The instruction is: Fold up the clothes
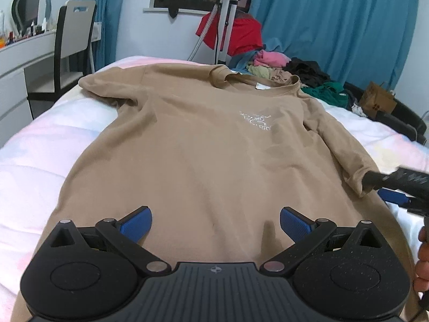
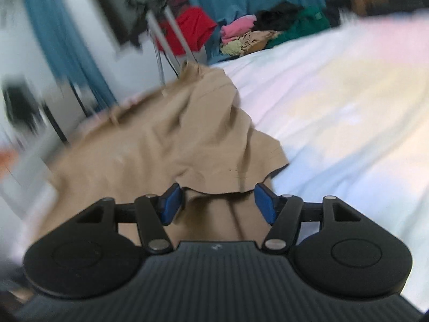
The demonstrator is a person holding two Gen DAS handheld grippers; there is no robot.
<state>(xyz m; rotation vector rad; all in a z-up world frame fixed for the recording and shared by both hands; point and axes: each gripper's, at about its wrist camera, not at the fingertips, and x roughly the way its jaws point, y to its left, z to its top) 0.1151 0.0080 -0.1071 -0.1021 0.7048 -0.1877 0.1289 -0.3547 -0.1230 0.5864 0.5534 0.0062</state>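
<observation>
While the tan T-shirt [image 1: 203,145] lies face-up on the bed [image 1: 40,161], the right gripper [image 2: 217,204] stands wide around its right sleeve [image 2: 228,171]; better to pinch the hem squarely. The left gripper [image 1: 215,224] hovers wide, empty.

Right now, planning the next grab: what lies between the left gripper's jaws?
Only flat tan T-shirt fabric lies under the open left gripper, seen in the left wrist view.

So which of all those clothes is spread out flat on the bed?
The tan T-shirt with the white chest print. It lies spread out flat on the bed, while the pink, black and green clothes sit crumpled in a heap behind it.
</observation>
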